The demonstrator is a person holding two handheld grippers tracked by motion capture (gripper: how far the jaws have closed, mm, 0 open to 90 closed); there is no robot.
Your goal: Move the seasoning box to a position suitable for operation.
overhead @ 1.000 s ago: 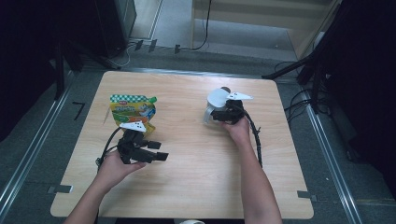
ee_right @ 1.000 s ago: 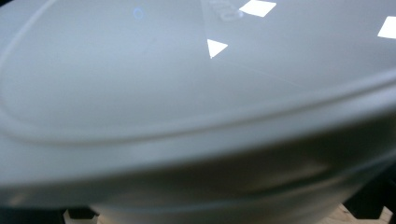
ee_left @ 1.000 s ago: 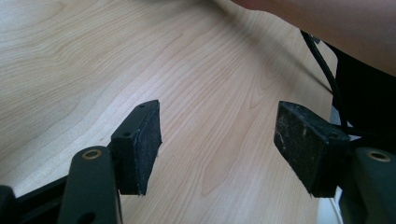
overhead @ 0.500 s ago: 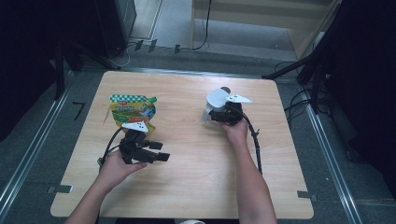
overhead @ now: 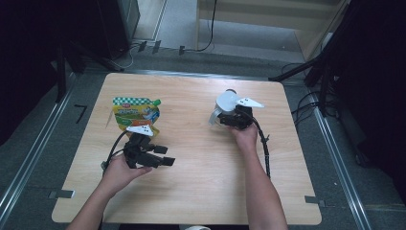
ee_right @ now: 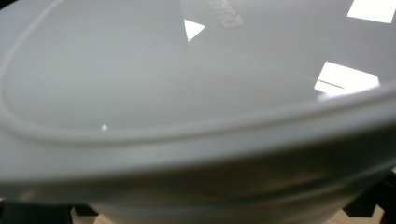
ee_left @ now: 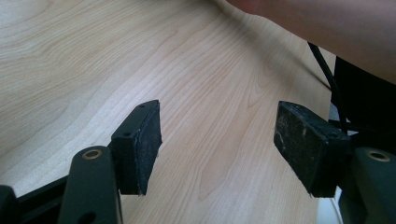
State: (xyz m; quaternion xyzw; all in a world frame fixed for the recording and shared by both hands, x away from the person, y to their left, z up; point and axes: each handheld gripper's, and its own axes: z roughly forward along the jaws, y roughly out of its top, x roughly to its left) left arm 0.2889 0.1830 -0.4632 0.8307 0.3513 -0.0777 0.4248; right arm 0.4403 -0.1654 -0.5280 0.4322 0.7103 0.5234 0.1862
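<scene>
Wooden table [overhead: 191, 191], light grain, dark floor and cables around it.

Left gripper [overhead: 160, 160] sits low over the bare table, near the person's side, held by the left hand [overhead: 119, 170]. Jaws point toward the table's middle. In the left gripper view [ee_left: 217, 144] the two black pads [ee_left: 142, 144] stand wide apart with nothing between them, just wood grain; the right forearm [ee_left: 327, 32] crosses the top of that view. A green-and-yellow snack pouch [overhead: 134, 112] lies flat just beyond the left gripper, its near edge under the gripper's grey plate as seen from above; contact unclear.

Right gripper [overhead: 230, 117] is across the table, well apart from the left one, held by the right hand [overhead: 244, 134]. A white lidded container [overhead: 227, 101] sits right at its jaw end. In the right gripper view the container's grey-white lid [ee_right: 163, 84] and rim are pressed up close to the camera, blurred. Jaw tips are hidden by the container, so I can't tell whether they clamp it or how wide they stand.
</scene>
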